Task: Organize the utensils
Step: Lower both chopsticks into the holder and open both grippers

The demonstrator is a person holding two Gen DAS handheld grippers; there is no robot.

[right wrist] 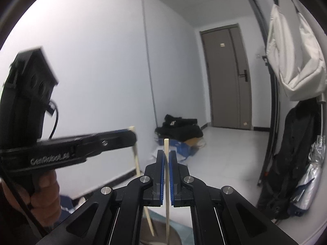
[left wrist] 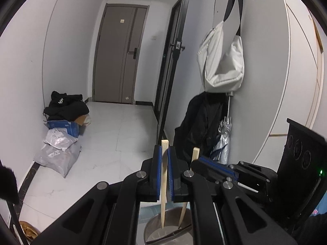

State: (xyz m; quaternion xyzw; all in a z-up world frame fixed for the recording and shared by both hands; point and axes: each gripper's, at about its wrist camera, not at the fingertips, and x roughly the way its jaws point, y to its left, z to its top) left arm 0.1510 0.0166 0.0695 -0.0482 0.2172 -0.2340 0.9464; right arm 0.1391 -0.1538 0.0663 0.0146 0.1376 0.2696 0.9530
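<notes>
My left gripper [left wrist: 165, 151] is shut on a pale wooden chopstick [left wrist: 164, 175] held upright, its lower tip in a grey metal container [left wrist: 155, 230] below. My right gripper [right wrist: 166, 155] is shut on a second wooden chopstick [right wrist: 167, 183], also upright, its lower end reaching down to the same container [right wrist: 175, 236]. The right gripper shows at the right of the left wrist view [left wrist: 214, 166] with its chopstick [left wrist: 194, 155]. The left gripper shows at the left of the right wrist view [right wrist: 122, 136] with its chopstick [right wrist: 136, 155].
A hallway with white floor tiles [left wrist: 114, 138] and a grey door [left wrist: 120, 53] lies ahead. A blue box, black clothes [left wrist: 65, 106] and grey parcels [left wrist: 59, 153] lie by the left wall. A white bag [left wrist: 222, 61], black coat [left wrist: 200, 122] and folded umbrella [left wrist: 223, 138] hang at right.
</notes>
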